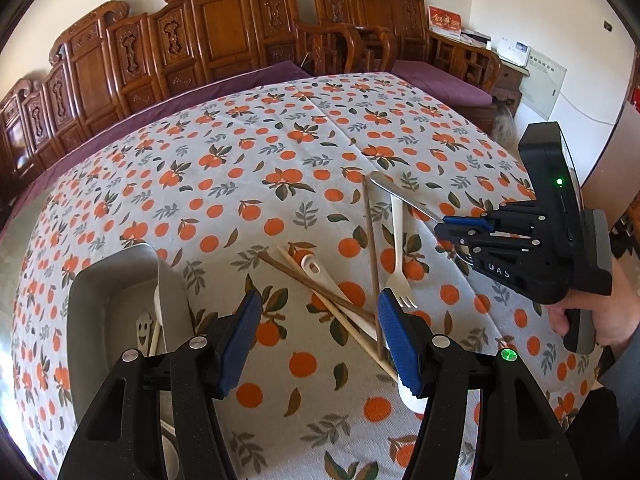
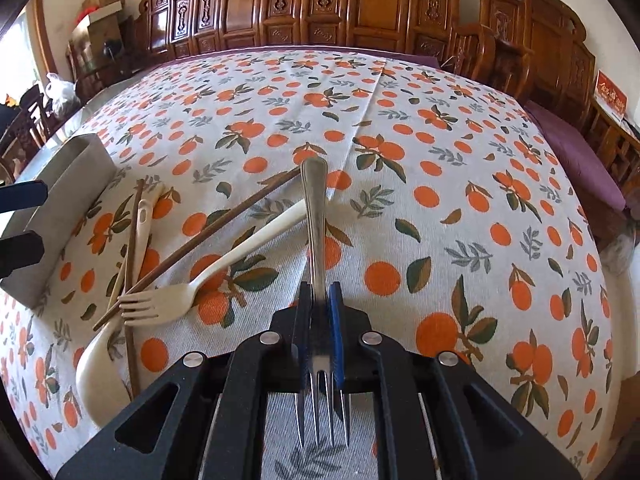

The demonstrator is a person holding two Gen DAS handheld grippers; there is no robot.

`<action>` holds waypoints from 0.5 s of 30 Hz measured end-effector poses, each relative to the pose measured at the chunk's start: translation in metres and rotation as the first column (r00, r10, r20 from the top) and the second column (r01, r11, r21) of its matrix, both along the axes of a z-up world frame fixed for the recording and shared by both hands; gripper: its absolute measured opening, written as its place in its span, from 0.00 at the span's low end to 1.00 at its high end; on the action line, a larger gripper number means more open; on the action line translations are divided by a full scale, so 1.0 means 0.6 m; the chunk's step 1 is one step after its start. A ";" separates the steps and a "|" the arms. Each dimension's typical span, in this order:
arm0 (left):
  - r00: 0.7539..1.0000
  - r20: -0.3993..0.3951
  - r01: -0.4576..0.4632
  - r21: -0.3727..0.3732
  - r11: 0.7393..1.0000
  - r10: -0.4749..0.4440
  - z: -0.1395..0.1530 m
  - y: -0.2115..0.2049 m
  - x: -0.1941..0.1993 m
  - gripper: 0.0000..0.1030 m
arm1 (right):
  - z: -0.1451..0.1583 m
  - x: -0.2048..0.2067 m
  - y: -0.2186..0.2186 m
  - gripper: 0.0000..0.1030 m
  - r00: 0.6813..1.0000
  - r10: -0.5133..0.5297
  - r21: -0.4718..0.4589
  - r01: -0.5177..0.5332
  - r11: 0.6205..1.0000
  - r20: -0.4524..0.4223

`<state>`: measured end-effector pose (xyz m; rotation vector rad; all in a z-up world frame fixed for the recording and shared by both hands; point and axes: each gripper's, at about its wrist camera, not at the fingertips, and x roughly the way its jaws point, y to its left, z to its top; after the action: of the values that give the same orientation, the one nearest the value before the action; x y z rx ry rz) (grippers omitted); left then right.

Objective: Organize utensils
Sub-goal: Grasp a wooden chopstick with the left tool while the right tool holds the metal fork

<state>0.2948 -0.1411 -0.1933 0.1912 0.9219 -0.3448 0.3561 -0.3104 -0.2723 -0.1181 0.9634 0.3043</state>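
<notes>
Two grippers in play. Right gripper (image 2: 320,312) is clamped on the metal fork (image 2: 316,240) at the neck: tines point back toward the camera at 6 o'clock, handle runs out to 12 o'clock, lifted above the tablecloth (image 2: 460,200). In the left wrist view the same gripper (image 1: 444,226) sits at 3 o'clock with the fork handle (image 1: 396,192) sticking out toward 10 o'clock, its shaft crossing over the white plastic fork's handle; contact unclear.

Left gripper (image 1: 318,336) has its jaws spread wide with nothing between them, hovering over the loose pile.

Pile from near to far, left wrist view:
- white spoon (image 1: 320,276), bowl end partly hidden behind the right-hand finger at 5 o'clock
- two chopsticks (image 1: 320,290) crossing over the spoon, one dark brown, one lighter
- white plastic fork (image 1: 398,248), tines toward the camera, just right of centre
- third chopstick (image 1: 372,240), dark, lying nearly parallel just left of that fork

Grey metal tray (image 1: 116,276) at 8 o'clock, beside the left-hand finger. Holds a metal utensil with a smiley cut-out (image 1: 143,332) and some pale handles; can't tell what those are.

Carved wooden benches (image 1: 224,28) along the far side at 12 o'clock.
</notes>
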 end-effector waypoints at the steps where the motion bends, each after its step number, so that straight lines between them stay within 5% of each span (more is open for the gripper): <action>1: 1.000 -0.003 0.000 0.000 1.000 0.000 -0.001 -0.001 0.003 0.57 | 0.000 0.003 0.002 0.12 1.000 0.000 0.000 0.000 1.000 0.004; 8: 1.000 -0.022 0.021 0.004 1.000 -0.021 -0.011 -0.023 0.028 0.55 | 0.000 0.010 -0.005 0.08 1.000 -0.009 0.032 0.009 0.999 -0.003; 13: 0.998 -0.056 0.037 -0.008 0.999 -0.037 -0.030 -0.047 0.053 0.41 | 0.003 0.003 -0.022 0.08 1.000 -0.023 0.039 0.023 0.999 -0.005; 15: 0.996 -0.075 0.046 -0.013 0.999 -0.047 -0.040 -0.059 0.061 0.28 | 0.004 0.000 -0.032 0.08 1.000 -0.029 0.055 0.029 0.998 -0.006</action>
<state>0.3316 -0.1766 -0.2175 0.1908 0.9904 -0.4026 0.3560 -0.3295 -0.2699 -0.0532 0.9604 0.3043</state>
